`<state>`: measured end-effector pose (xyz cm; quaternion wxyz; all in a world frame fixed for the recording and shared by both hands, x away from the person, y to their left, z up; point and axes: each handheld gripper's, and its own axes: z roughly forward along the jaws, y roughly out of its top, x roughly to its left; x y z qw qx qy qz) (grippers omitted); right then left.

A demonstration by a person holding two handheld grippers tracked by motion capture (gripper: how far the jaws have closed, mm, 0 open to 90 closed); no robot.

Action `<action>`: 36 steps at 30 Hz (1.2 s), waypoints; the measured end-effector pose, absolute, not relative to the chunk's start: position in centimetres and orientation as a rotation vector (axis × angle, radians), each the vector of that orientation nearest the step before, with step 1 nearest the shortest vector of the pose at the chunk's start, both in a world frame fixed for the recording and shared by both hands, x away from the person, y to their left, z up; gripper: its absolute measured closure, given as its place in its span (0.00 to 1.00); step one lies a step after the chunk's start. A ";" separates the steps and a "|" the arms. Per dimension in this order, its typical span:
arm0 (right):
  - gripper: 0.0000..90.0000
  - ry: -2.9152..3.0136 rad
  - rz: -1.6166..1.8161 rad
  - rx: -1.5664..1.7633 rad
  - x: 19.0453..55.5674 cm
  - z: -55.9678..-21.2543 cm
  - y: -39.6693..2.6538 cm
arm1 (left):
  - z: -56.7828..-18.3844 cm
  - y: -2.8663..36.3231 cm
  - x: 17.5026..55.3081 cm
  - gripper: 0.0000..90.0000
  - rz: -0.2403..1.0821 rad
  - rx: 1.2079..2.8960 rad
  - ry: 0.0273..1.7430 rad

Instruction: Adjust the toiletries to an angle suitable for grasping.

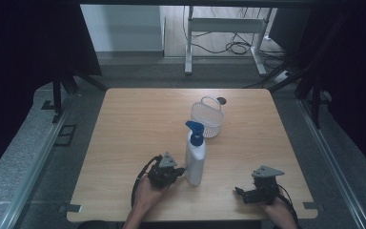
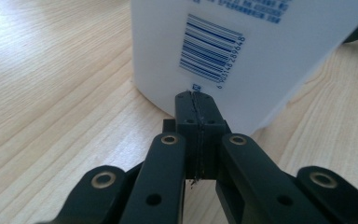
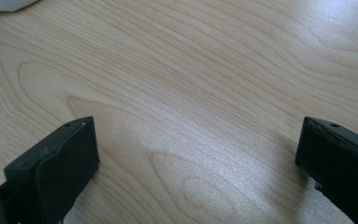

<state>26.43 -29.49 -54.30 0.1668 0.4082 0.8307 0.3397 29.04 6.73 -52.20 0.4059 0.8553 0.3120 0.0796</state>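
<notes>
A white pump bottle (image 1: 196, 160) with a blue pump head stands upright near the middle of the wooden table (image 1: 138, 124). My left gripper (image 1: 180, 171) lies just left of its base, jaws shut with nothing between them. In the left gripper view the closed tips (image 2: 196, 94) sit at the bottle's (image 2: 242, 56) lower wall, below the barcode; whether they touch it I cannot tell. My right gripper (image 1: 238, 192) rests near the front right edge, pointing left. Its jaws (image 3: 196, 154) stand wide open over bare wood.
A white mesh basket (image 1: 208, 117) with a handle stands behind the bottle, toward the table's far side. A small dark round mark (image 1: 221, 100) lies just beyond it. Dark curtains flank the table, and a white frame (image 1: 224, 28) with cables stands on the floor behind.
</notes>
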 end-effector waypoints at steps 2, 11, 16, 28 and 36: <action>0.00 2.364 0.967 1.162 26.4 -54.3 -29.5 | -52.1 6.5 28.9 0.99 0.197 2.162 0.777; 0.00 2.365 0.967 1.161 26.4 -54.3 -29.5 | -51.8 5.2 28.4 0.99 0.184 2.174 0.735; 0.00 2.365 0.967 1.162 26.4 -54.3 -29.5 | -51.8 4.4 28.4 0.99 0.178 2.175 0.716; 0.00 2.365 0.967 1.160 26.4 -54.3 -29.5 | -52.2 2.6 28.8 0.99 0.159 2.165 0.707; 0.00 2.364 0.968 1.161 26.4 -54.3 -29.5 | -52.5 1.5 29.2 0.99 0.136 2.159 0.703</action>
